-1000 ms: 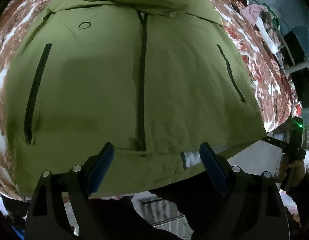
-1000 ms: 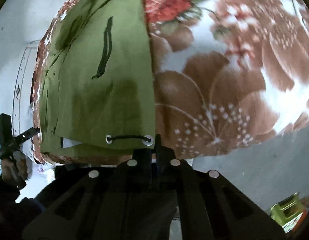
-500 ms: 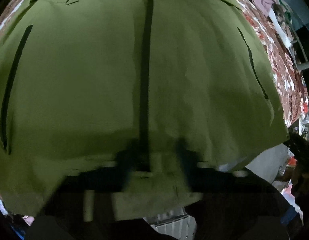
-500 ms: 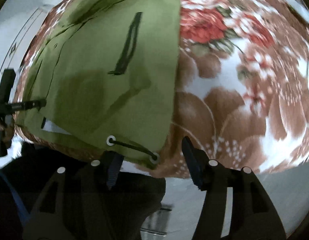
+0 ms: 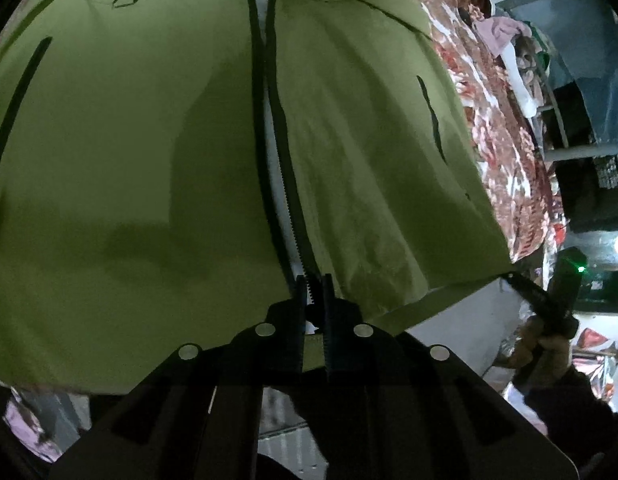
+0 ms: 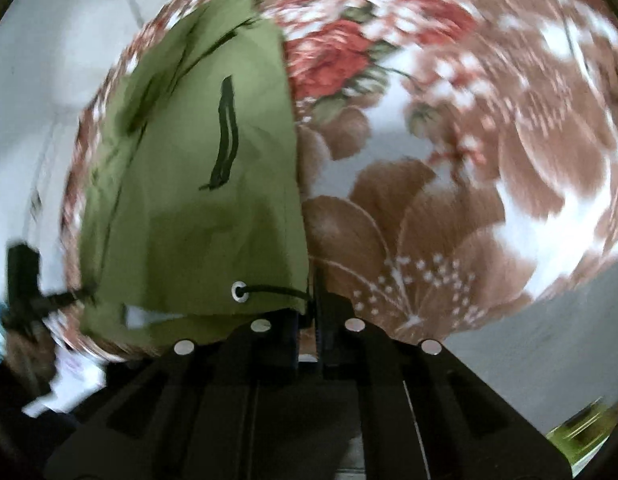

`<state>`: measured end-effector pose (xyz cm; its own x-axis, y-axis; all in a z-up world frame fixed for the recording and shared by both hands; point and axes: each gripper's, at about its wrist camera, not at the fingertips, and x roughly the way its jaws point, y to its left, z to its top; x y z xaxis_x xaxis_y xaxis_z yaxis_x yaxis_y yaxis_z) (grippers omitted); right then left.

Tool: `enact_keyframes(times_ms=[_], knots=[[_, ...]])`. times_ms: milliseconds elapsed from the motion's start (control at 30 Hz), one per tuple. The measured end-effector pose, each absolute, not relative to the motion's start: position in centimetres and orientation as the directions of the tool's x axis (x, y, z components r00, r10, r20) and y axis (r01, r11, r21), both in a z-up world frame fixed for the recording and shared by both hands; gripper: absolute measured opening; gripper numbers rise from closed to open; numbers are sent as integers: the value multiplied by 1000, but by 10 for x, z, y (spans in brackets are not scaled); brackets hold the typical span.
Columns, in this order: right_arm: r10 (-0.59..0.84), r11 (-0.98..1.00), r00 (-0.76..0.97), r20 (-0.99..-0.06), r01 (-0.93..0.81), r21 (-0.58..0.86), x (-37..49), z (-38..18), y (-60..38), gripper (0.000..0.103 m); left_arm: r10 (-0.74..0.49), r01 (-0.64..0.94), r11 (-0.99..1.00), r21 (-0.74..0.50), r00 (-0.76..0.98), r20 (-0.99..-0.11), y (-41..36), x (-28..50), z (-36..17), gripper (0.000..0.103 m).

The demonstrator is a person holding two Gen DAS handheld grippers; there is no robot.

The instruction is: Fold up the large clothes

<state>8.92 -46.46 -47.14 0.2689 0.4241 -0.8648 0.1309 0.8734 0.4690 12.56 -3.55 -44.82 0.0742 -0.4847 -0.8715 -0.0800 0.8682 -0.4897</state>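
Note:
An olive green jacket (image 5: 141,168) with black zips lies front up on a flowered bedspread (image 5: 505,148). Its front zip (image 5: 275,152) gapes and shows white lining. My left gripper (image 5: 312,284) is shut on the hem at the bottom of the zip. In the right wrist view the same jacket (image 6: 197,200) fills the left half, its side pocket zip (image 6: 225,132) showing. My right gripper (image 6: 312,280) is shut on the jacket's hem corner, next to the black drawcord and its metal eyelet (image 6: 239,291). The right gripper (image 5: 529,292) also shows in the left wrist view, at the hem's right corner.
The brown and red flowered bedspread (image 6: 449,160) spreads out to the right of the jacket. Pink cloth (image 5: 495,28) and dark shelving (image 5: 589,160) stand beyond the bed's far side. A pale floor (image 6: 509,332) lies below the bed edge, with a green object (image 6: 581,432) at the lower right.
The left gripper closed from wide open onto the hem at the zip, and the zip has spread apart. The right gripper opened, shifted to the hem corner and closed on it.

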Motion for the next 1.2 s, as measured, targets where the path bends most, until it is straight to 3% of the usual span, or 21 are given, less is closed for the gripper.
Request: enact_keyframes(times_ms=[167, 333, 367, 433, 500, 667, 933, 1033, 1200], knots=[[490, 806, 250, -835, 237, 543, 81, -502, -480, 9, -423, -85, 902, -423, 22, -906, -46, 120, -476, 6], [441, 846, 236, -866, 214, 489, 78, -511, -478, 28, -367, -56, 928, -369, 35, -930, -50, 113, -495, 12], [417, 864, 230, -879, 200, 462, 78, -507, -476, 34, -380, -64, 922, -381, 33, -924, -48, 112, -493, 18], [362, 901, 216, -907, 169, 400, 79, -495, -472, 59, -420, -74, 904, -421, 29, -907, -46, 110, -484, 58], [372, 901, 213, -903, 149, 407, 81, -485, -470, 75, -415, -45, 908, -417, 50, -908, -43, 105, -469, 61], [442, 866, 214, -871, 153, 477, 86, -463, -464, 76, -361, -95, 925, -368, 79, -929, -1, 89, -447, 61], [515, 804, 247, -821, 195, 562, 91, -444, -462, 80, -171, -395, 894, -209, 130, -977, 130, 44, -443, 61], [493, 811, 237, -837, 225, 541, 96, -447, -460, 83, -103, -497, 854, -152, 124, -987, 176, 28, -451, 61], [450, 829, 163, -878, 290, 479, 99, -485, -462, 83, -103, -584, 797, -153, 118, -988, 218, 18, -471, 63]])
